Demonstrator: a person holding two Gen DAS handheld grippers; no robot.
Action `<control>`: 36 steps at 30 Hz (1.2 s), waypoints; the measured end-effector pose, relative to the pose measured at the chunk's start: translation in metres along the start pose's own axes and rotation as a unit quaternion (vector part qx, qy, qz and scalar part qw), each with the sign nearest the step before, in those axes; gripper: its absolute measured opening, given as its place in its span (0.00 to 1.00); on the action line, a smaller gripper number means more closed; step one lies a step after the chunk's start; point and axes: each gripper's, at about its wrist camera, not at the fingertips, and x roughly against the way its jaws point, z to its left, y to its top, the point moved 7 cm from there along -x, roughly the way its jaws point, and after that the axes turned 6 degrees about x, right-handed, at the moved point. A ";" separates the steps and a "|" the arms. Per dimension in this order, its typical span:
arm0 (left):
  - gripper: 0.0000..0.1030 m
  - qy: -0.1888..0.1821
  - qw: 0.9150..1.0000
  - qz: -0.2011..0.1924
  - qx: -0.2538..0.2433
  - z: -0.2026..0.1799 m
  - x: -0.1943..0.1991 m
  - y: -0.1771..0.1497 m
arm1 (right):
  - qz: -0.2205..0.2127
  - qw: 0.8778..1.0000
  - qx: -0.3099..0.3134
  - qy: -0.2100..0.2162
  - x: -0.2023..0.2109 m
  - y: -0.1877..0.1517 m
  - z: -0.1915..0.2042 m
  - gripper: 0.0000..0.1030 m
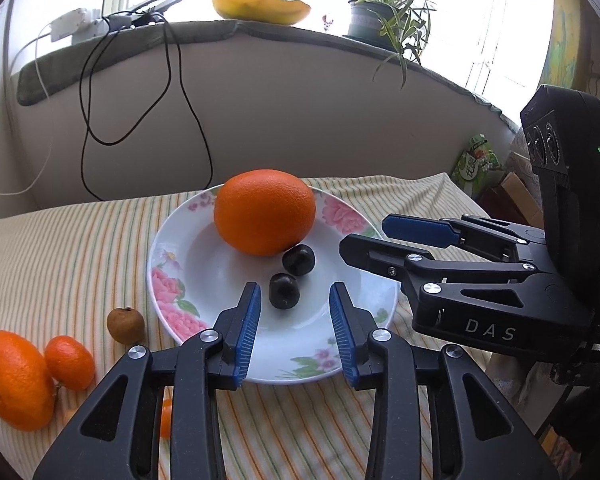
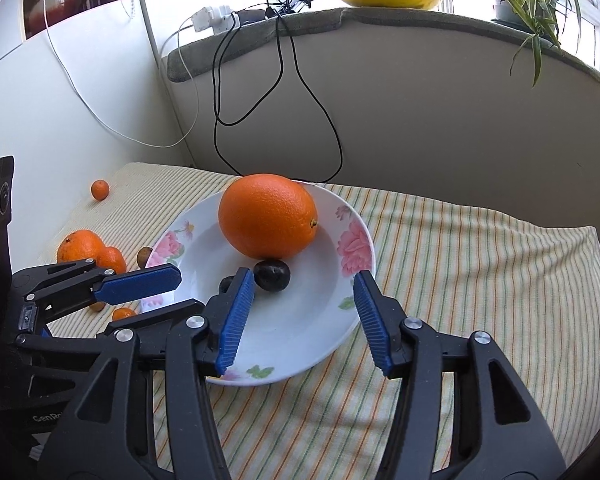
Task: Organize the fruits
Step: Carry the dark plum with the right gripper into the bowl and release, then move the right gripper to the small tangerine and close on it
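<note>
A white floral plate (image 1: 162, 280) (image 2: 300, 332) sits on the striped cloth and holds a large orange (image 1: 265, 212) (image 2: 267, 216) and two dark plums (image 1: 298, 259) (image 2: 272, 275). My left gripper (image 1: 296, 294) (image 2: 189, 291) is open over the plate's near rim, with the nearer plum (image 1: 285, 290) lying untouched by its tips. Open and empty, my right gripper (image 2: 304, 280) (image 1: 366, 238) hovers over the plate's right side. Left of the plate lie a tangerine (image 1: 14, 380) (image 2: 80, 246), a smaller one (image 1: 70, 362) (image 2: 114, 258) and a brown longan (image 1: 126, 325) (image 2: 143, 257).
Another small mandarin (image 2: 100, 189) lies at the cloth's far left corner, and one (image 2: 123, 314) under the left gripper. A wall with hanging black cables (image 2: 280, 80) rises behind. The sill holds a yellow bowl (image 1: 262, 6) and a plant (image 1: 380, 16). A green packet (image 1: 474, 168) lies beyond the right edge.
</note>
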 end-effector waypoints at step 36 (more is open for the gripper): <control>0.58 0.053 0.996 -0.050 0.046 0.053 0.110 -0.037 | -0.027 0.999 0.033 0.013 0.069 -0.013 0.072 0.54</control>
